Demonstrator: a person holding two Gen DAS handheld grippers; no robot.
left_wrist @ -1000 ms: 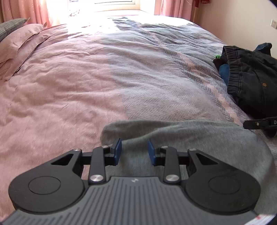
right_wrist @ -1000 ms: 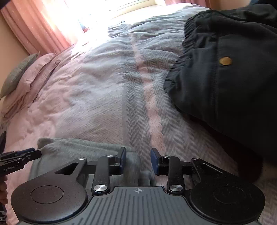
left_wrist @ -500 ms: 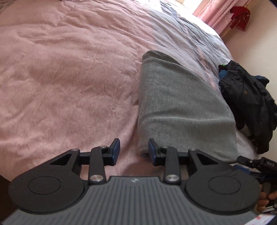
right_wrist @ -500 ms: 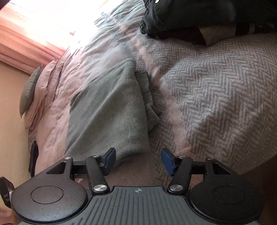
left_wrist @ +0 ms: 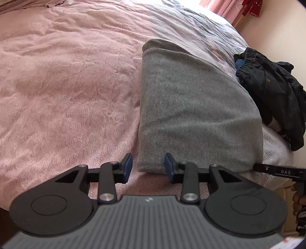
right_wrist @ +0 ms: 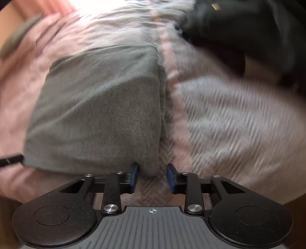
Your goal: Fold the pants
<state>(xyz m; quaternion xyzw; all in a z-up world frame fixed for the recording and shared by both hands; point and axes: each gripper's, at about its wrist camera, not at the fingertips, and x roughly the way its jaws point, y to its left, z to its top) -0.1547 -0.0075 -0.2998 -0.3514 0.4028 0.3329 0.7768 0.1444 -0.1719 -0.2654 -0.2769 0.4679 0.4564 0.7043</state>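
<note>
Presently catalogued, one bed (left_wrist: 57,86) with a pink cover, grey herringbone toward the 1 o'clock side of the left wrist view.

Item: grey pants (left_wrist: 191,107), folded into a thick oblong, laid flat on the bed. In the left wrist view the oblong runs from 12 o'clock down to 5 o'clock of centre; its near short edge is seen just ahead of the claw tips. In the right wrist view, which is blurred, the pants (right_wrist: 99,115) fill the 9 to 12 o'clock part of the picture.

Item: left claw (left_wrist: 148,166), released; its blue pads (left_wrist: 127,164) are held apart, and the near left corner of the pants is seen between and just beyond them. Contact of the pads with the cloth cannot be told.

Item: right claw (right_wrist: 152,173), jaws noted as having just been closing; they are parted, with the near right corner of the pants between them. The left pad (right_wrist: 134,172) is seen against the cloth; the right pad stands clear of it, so nothing is gripped.

Item: dark garments (left_wrist: 271,92), heaped at 3 o'clock, just beside the pants on the bed's edge.

Item: red ornament (left_wrist: 250,7), at 1 o'clock, by the curtain (left_wrist: 220,5).
</note>
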